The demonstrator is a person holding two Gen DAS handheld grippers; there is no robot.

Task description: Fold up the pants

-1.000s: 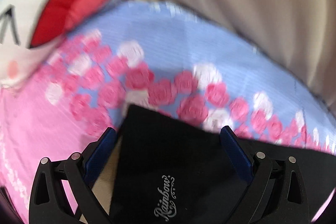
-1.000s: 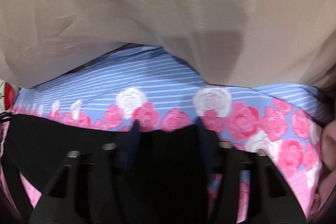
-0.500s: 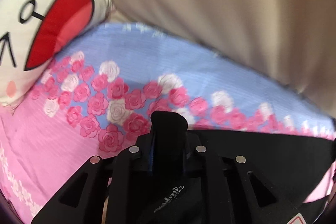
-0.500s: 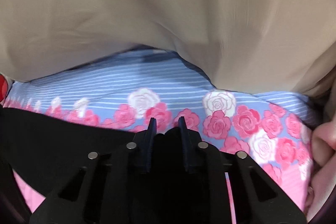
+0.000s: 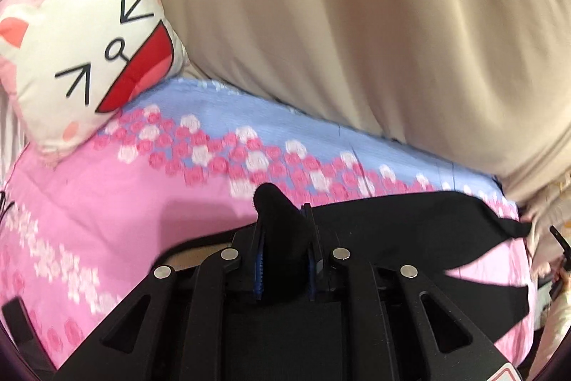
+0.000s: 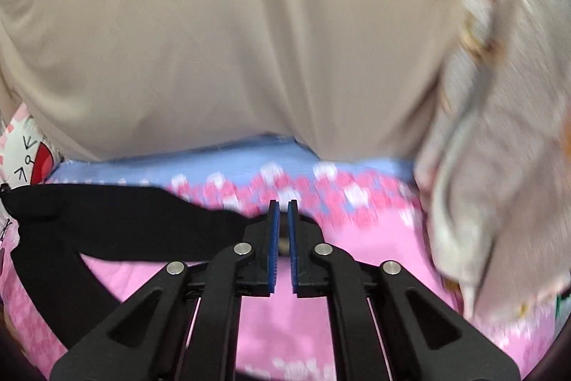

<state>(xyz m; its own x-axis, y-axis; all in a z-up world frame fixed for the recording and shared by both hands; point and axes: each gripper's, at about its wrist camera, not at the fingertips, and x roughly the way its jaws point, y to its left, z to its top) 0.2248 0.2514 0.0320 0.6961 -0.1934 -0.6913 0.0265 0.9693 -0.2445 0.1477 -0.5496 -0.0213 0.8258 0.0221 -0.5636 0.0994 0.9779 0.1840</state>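
The black pants (image 5: 410, 224) stretch across the pink rose-print bed (image 5: 107, 202), one bunched edge clamped in the left gripper (image 5: 283, 238), while the right gripper (image 6: 282, 220) shows its blue pads nearly together, its hold on the cloth unclear through blur.

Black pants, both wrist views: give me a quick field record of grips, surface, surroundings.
garment: black pants, stretched across the bed
left gripper: shut on a bunched fold of the pants
right gripper: pads nearly together; fabric at its left side, none visible in the gap
surface: floral bedsheet, pink with a blue band
left of scene: cat-face pillow
behind: beige duvet
blur: right wrist view is motion-blurred
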